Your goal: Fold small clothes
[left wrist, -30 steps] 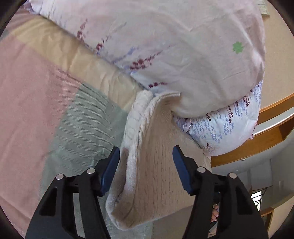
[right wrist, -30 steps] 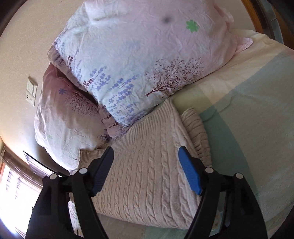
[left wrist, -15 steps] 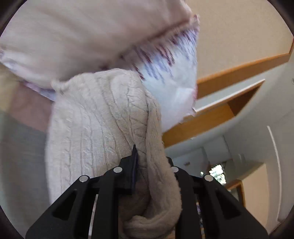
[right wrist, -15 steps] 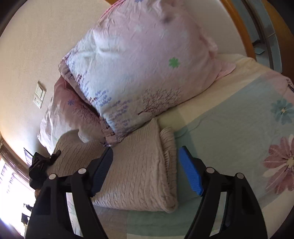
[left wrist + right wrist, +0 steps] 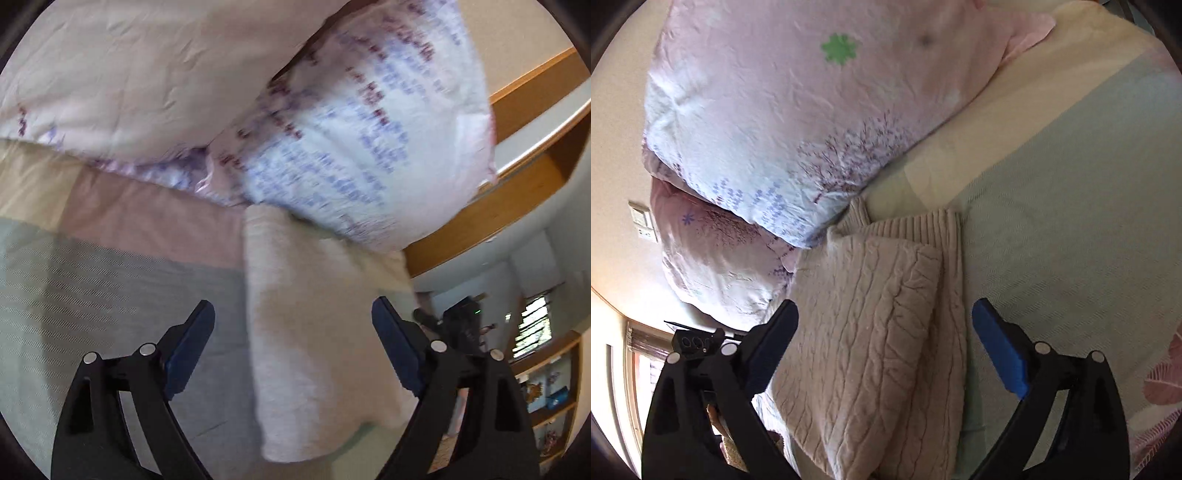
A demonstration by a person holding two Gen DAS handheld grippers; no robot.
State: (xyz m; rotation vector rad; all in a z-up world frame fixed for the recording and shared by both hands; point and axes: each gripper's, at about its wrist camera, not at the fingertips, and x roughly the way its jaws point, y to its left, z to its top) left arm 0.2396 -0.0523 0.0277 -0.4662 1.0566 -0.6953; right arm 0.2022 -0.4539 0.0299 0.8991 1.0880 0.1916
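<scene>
A cream cable-knit sweater [image 5: 882, 332] lies folded in layers on the bed, its far end against the pillows. In the left wrist view the sweater [image 5: 314, 339] is blurred and lies flat between the fingers. My left gripper [image 5: 291, 332] is open and empty just above it. My right gripper [image 5: 882, 332] is open and empty over the folded top layer. The left gripper's black body [image 5: 698, 343] shows at the sweater's left edge in the right wrist view.
Two floral pillows [image 5: 798, 122] are stacked at the head of the bed, touching the sweater. The pastel patchwork bedspread [image 5: 1052, 221] extends to the right. A wooden headboard [image 5: 517, 177] and a shelf [image 5: 546, 398] stand beyond the bed's edge.
My left gripper, shut on a sweater fold half a second ago, has let go and opened; the fold now lies flat. My right gripper stayed open and moved closer over the sweater.
</scene>
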